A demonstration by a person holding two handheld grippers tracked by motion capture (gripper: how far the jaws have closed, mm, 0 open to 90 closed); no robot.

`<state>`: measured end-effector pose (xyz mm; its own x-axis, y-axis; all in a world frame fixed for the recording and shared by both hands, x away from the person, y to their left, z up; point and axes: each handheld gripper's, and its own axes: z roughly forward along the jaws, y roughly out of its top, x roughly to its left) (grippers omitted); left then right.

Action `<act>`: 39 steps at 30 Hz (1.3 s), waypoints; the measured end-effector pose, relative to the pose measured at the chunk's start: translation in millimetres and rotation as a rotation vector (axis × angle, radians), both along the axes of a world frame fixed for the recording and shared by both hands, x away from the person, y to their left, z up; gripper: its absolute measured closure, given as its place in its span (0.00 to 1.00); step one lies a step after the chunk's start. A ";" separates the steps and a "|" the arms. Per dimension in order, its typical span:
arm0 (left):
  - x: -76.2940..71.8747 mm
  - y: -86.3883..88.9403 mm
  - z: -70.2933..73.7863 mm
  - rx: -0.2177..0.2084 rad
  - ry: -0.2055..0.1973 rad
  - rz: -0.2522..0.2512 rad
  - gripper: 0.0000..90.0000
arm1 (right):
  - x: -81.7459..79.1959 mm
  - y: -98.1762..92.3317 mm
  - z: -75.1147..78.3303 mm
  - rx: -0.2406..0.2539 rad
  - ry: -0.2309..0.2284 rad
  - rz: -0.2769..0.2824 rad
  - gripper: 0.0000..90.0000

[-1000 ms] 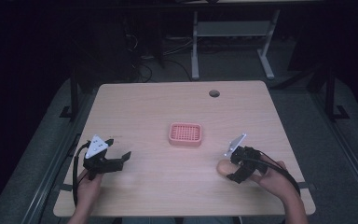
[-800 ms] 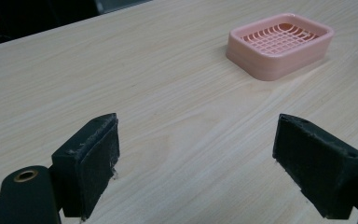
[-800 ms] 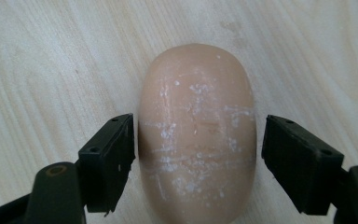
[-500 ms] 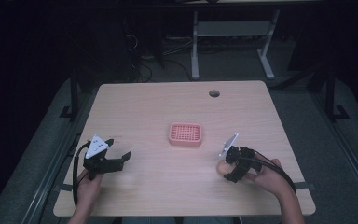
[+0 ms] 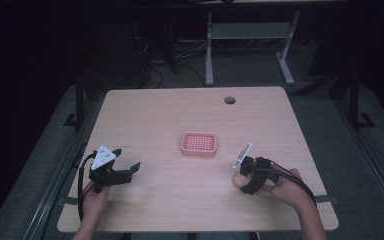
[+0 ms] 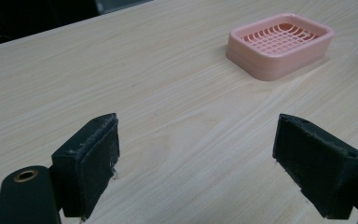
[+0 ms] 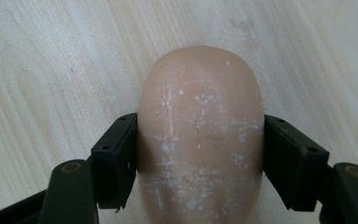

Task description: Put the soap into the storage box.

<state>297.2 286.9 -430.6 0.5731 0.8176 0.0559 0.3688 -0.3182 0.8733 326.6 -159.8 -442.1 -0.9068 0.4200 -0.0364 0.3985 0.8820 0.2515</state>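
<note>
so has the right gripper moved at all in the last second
Yes, slightly. In the high view the right gripper, shut on the soap bar, has shifted a little toward the left, closing some of the gap below the pink soap dish, which has stayed put.

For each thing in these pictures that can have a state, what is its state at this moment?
Soap bar: clamped between the right gripper's two jaws, over the table.
Right gripper: shut on the soap bar.
Left gripper: open, nothing between its jaws, low over the table.
Pink soap dish: upright, empty, resting at the middle of the table.
Table: bears the soap dish.
</note>
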 end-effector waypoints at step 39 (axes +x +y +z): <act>-0.6 -0.6 0.6 0.003 0.004 -0.005 0.16 | 28.0 31.9 39.3 0.046 -0.022 0.102 0.35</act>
